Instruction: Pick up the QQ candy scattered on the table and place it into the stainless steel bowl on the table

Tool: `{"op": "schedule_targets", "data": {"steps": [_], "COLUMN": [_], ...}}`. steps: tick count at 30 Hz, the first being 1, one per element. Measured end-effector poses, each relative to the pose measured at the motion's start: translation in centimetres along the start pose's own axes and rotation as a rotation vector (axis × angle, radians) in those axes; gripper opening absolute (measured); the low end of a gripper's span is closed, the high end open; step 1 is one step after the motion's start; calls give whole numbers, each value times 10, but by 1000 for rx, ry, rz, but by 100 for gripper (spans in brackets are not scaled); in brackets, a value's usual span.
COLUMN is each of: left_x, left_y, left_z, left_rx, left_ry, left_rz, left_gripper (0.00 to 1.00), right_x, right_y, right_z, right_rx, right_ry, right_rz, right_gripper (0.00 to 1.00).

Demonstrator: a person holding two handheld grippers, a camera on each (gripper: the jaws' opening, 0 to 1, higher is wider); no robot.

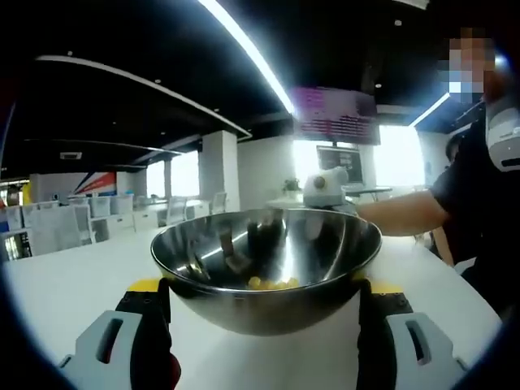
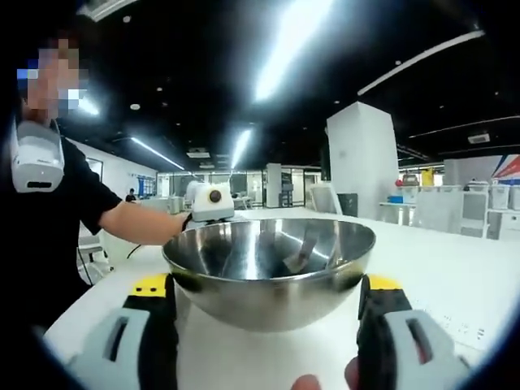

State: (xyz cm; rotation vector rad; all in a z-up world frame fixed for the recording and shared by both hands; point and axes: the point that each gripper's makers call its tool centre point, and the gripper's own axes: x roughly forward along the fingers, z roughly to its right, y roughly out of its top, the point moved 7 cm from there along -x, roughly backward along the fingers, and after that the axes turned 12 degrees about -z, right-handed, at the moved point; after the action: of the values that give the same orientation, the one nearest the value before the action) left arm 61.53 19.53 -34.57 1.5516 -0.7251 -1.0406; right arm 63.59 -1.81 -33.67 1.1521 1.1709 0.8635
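The stainless steel bowl [image 1: 268, 305] stands on the white table [image 1: 65, 284], close in front of my left gripper [image 1: 264, 294]. That gripper's jaws are open wide, one at each side of the bowl. Several yellow QQ candies [image 1: 272, 283] lie at the bottom of the bowl. In the right gripper view the same bowl [image 2: 268, 284] stands just ahead of my right gripper [image 2: 268, 291], also open with its jaws flanking the bowl. The two grippers face each other across it: the right gripper [image 1: 325, 191] is behind the bowl in the left view, and the left gripper [image 2: 207, 203] is behind it in the right view.
A person in a black shirt [image 1: 479, 203] stands at the table's edge, one arm [image 2: 138, 223] stretched toward the bowl. Fingertips [image 2: 325, 380] show at the bottom of the right gripper view. White desks and chairs [image 1: 57, 227] and a white pillar [image 2: 366, 158] stand far behind.
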Motion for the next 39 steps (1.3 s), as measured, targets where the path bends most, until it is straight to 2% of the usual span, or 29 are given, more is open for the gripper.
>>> {"op": "schedule_targets", "data": {"steps": [3, 7, 15, 20, 31, 39], "left_x": [11, 20, 24, 23, 23, 24], "left_y": [-10, -25, -44, -50, -49, -53], "left_z": [-13, -25, -30, -34, -34, -25], "left_rx": [-8, -26, -39, -53, -88, -51], "left_ry": [4, 4, 11, 9, 4, 19], "left_rz": [-17, -34, -53, -51, -16, -72], "left_gripper": [96, 96, 96, 96, 96, 96], "right_x": [6, 13, 29, 33, 34, 27], "right_y": [-10, -25, -52, -54, -55, -56], "right_z": [17, 28, 39, 40, 39, 31], "right_rx": [5, 23, 64, 72, 105, 76], "right_ry": [-5, -8, -6, -10, -9, -7], "right_rz": [-33, -51, -66, -54, -39, -104], "right_gripper": [92, 93, 94, 94, 96, 93]}}
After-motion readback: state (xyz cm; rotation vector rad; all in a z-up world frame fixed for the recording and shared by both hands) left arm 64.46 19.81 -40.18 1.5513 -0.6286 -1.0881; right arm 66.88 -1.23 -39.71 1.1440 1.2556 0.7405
